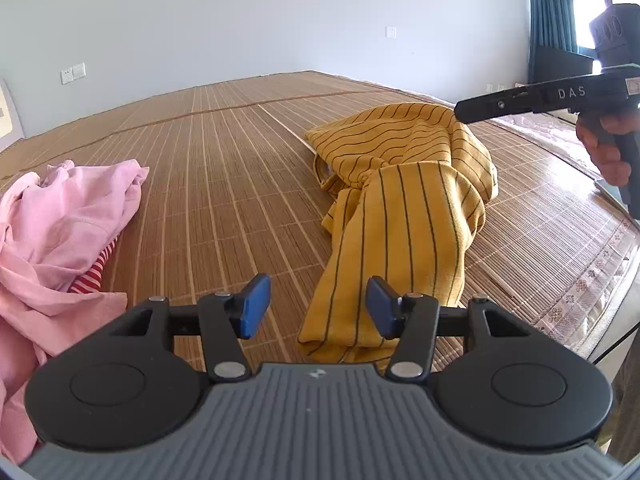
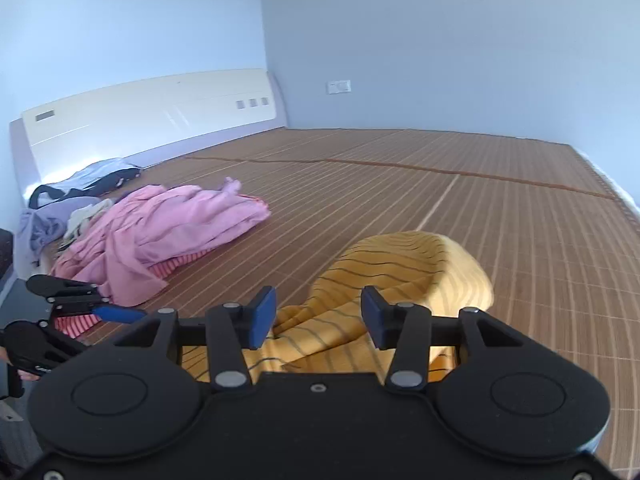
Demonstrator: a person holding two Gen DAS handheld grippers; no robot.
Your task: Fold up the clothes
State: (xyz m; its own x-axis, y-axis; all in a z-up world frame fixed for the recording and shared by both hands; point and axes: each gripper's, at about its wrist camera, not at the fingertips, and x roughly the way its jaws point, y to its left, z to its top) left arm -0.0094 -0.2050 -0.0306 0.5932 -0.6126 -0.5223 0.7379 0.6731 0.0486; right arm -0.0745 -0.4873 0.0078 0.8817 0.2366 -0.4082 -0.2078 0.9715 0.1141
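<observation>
Blue-padded fingers of the left gripper stand apart over a bamboo mat, holding nothing, with the near end of a yellow striped garment lying on the mat between and just beyond them. That garment sits crumpled, a long strip trailing toward the camera from a bunched heap farther back. To the left on the mat lies a pink garment, also rumpled, with a red-and-white striped cloth showing from beneath its edge.

At the upper right of the left wrist view, a hand grips the handle of the right gripper, whose black body reaches over the far part of the yellow heap; from this angle its tips cannot be read. The right wrist view settles it: the right gripper has its jaws apart and empty, hovering just above the yellow garment, which fills the space below and ahead of its pads.

In that same view the left gripper shows at the left edge, near the pink garment. Beyond the pink pile, more clothes lie heaped by a white headboard. Pale walls close the room; a teal curtain hangs by a window in the left wrist view.
</observation>
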